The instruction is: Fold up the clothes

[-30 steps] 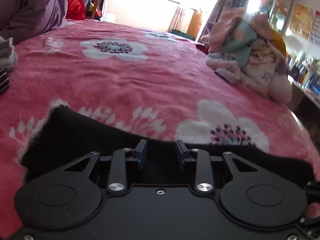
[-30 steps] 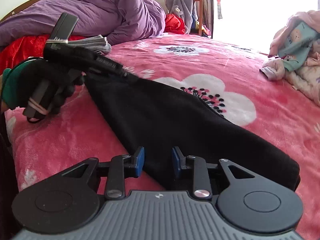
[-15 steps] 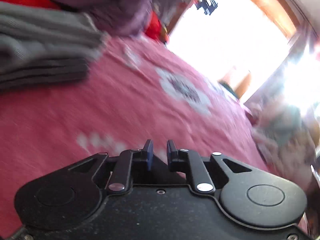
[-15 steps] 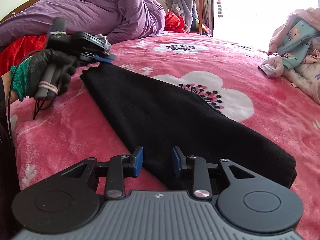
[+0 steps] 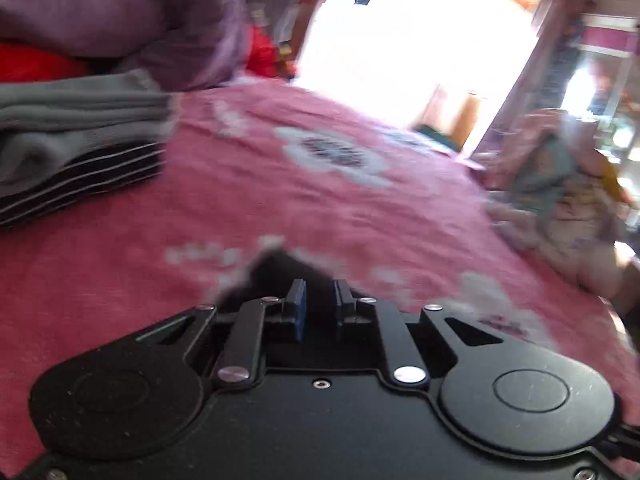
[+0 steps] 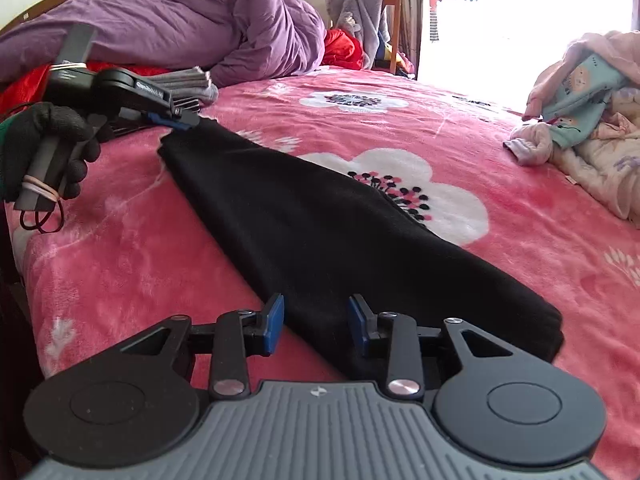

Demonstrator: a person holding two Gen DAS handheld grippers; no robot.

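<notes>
Nearest, right gripper low over the near end of the black garment, jaws parted and opening, cloth between them but pads not pressing it. Laid long across the pink floral blanket, far corner at the left gripper in a black-gloved hand, jaws opening, grip not clear. Beyond, folded grey clothes, purple duvet, and a pastel laundry heap well apart.

The left tool has returned to the black garment's far corner, jaws reopening.
</notes>
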